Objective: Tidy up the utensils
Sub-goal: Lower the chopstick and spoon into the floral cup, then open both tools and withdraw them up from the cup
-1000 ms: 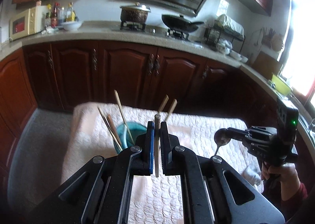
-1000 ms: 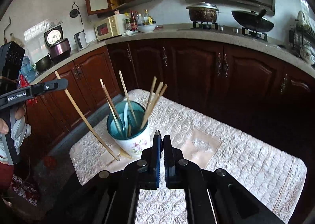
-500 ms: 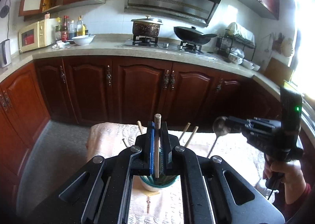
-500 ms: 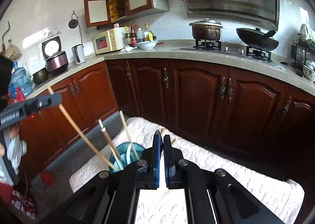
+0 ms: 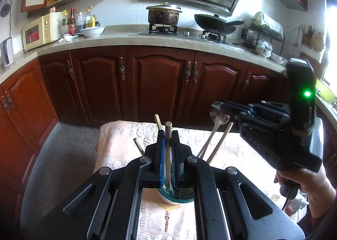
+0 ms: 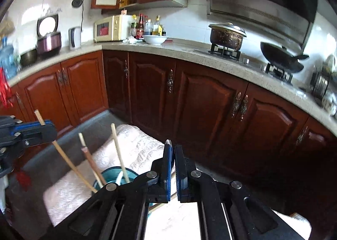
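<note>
Holding a thin pale wooden chopstick [image 5: 167, 151] near its top end, the left gripper [image 5: 167, 134] had its jaws pinched tight on it, the lower end dipping into the teal-lined ceramic utensil cup [image 6: 112, 177] at 6 o'clock in its view. The right gripper [image 5: 221, 109], over at 3 o'clock, was clamped on a silver metal spoon [image 5: 218, 116] right by the bowl, handle angled down toward the cup, though whether the handle tip was inside yet I couldn't quite tell. Chopstick looked light, stiff and a bit slick, so a grip high on the shaft made sense; the spoon seemed heavier and smooth, likely to swivel if held only at the neck. Cup sat on a cream quilted cloth [image 5: 118, 145] over a low table, soft footing, so probably tippy. Dark red wooden cabinets [image 5: 158, 84] and a speckled stone counter [image 5: 126, 43] ran behind at 12 o'clock.
</note>
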Demonstrator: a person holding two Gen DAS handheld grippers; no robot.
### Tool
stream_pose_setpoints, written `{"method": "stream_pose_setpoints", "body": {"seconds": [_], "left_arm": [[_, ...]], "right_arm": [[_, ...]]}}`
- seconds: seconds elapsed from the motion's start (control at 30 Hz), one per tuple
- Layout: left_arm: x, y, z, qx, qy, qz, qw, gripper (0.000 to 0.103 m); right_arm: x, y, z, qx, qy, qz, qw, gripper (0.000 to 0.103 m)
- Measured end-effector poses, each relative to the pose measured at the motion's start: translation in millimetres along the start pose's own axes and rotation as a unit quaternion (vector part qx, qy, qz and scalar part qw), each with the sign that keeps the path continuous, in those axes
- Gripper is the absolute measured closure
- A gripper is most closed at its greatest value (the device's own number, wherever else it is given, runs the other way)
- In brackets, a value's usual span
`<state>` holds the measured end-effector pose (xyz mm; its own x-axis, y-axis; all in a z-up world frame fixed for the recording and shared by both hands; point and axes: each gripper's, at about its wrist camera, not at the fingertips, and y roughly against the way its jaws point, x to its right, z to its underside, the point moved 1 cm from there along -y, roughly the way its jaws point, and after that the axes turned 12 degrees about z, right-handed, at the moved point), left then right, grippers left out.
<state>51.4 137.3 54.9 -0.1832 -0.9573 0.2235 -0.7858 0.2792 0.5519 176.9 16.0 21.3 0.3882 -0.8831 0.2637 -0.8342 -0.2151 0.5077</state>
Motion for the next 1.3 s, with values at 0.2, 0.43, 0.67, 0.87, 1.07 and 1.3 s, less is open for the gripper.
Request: {"method": "stream_pose_setpoints", "body": {"seconds": [0.2,0.43,0.67,0.87,1.07,1.3], "left_arm": [[-5,-18,9,-0.012,0.008,-0.001,0.9999,0.099],[-9,-34,21,-0.022,0.021,0.001,0.9995,0.099],[-12,-46,29,-0.03,0.025,-0.003,0.9992,0.099],[-15,-48,30,-0.032,0.032,-0.004,0.999,0.099],[-16,-44,29,-0.029,0.039,-0.008,0.9988,0.087],[-16,-26,32,-0.013,0.056,-0.008,0.9983,0.055]], "right_arm": [[-32,-28,6,-0.002,0.057,0.033,0.998,0.1],[-49,-53,27,-0.033,0.078,0.015,0.996,0.1],[-44,-72,49,-0.08,0.047,-0.029,0.995,0.099],[-39,-76,53,-0.094,0.018,-0.065,0.993,0.099],[-20,-69,49,-0.101,-0.048,-0.11,0.988,0.096],[3,-37,51,-0.079,-0.095,-0.112,0.986,0.07]]}}
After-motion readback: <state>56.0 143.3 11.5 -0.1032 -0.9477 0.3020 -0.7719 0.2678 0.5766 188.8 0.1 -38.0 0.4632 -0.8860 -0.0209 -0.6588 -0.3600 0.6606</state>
